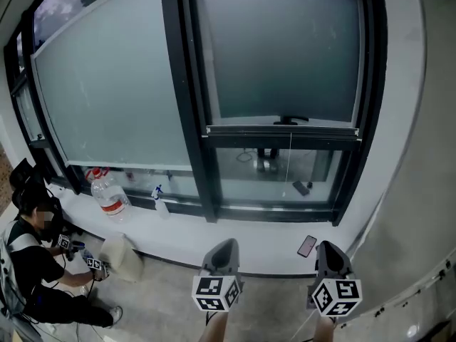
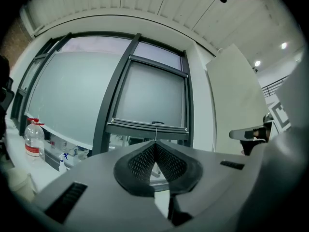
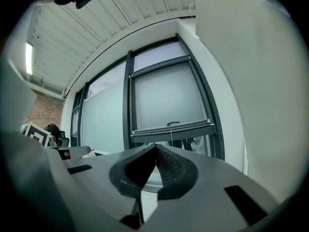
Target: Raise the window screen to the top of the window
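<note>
The grey window screen (image 1: 285, 48) covers the upper part of the right-hand window, which has a dark frame. Its bottom bar (image 1: 281, 130) sits partway down, with a small black handle (image 1: 291, 120) at its middle and a thin cord (image 1: 291, 159) hanging below. My left gripper (image 1: 225, 246) and right gripper (image 1: 328, 248) are low, in front of the sill, well short of the bar. Both are shut on nothing. The left gripper view shows the bar (image 2: 147, 127) beyond my shut left gripper (image 2: 155, 145). The right gripper view shows the bar (image 3: 173, 130) beyond my shut right gripper (image 3: 155, 147).
A phone (image 1: 307, 246) lies on the white sill (image 1: 249, 251). A water bottle (image 1: 108, 194) and a spray bottle (image 1: 160, 201) stand further left. A person (image 1: 32, 262) sits on the floor at the left beside a white container (image 1: 121, 256). A white wall (image 1: 420, 155) flanks the window's right.
</note>
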A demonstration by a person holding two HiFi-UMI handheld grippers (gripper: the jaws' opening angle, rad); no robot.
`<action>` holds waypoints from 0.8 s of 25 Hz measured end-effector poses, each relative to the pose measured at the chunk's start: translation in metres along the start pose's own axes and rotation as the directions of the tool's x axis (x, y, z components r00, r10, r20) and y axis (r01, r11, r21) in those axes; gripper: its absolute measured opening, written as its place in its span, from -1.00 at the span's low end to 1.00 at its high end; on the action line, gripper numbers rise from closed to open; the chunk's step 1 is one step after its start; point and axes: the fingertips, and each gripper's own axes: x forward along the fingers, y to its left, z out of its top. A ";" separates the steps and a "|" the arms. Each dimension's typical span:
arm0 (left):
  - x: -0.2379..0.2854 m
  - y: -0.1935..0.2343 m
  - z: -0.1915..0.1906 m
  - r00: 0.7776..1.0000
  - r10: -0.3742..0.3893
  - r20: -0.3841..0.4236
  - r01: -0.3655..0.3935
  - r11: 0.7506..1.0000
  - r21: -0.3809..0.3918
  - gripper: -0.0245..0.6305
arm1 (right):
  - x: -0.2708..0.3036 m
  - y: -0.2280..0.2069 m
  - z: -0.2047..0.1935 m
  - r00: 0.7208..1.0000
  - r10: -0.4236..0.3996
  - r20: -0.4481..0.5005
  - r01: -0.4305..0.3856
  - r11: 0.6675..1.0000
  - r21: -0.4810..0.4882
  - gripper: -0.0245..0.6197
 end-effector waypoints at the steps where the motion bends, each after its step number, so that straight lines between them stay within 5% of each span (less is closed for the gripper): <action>1: 0.002 -0.002 -0.001 1.000 0.001 -0.001 -0.001 1.000 -0.001 -0.92 | 0.001 -0.004 0.000 1.000 -0.002 0.003 0.002 1.000 0.001 -0.90; 11: 0.031 -0.010 -0.004 1.000 0.024 0.003 -0.024 0.999 0.027 -0.92 | 0.025 -0.019 0.003 0.996 0.077 0.044 -0.078 0.996 0.033 -0.90; 20: 0.132 0.020 -0.007 0.999 0.011 0.033 -0.012 1.000 0.011 -0.92 | 0.126 -0.042 -0.009 0.996 0.089 0.002 -0.089 0.996 -0.004 -0.90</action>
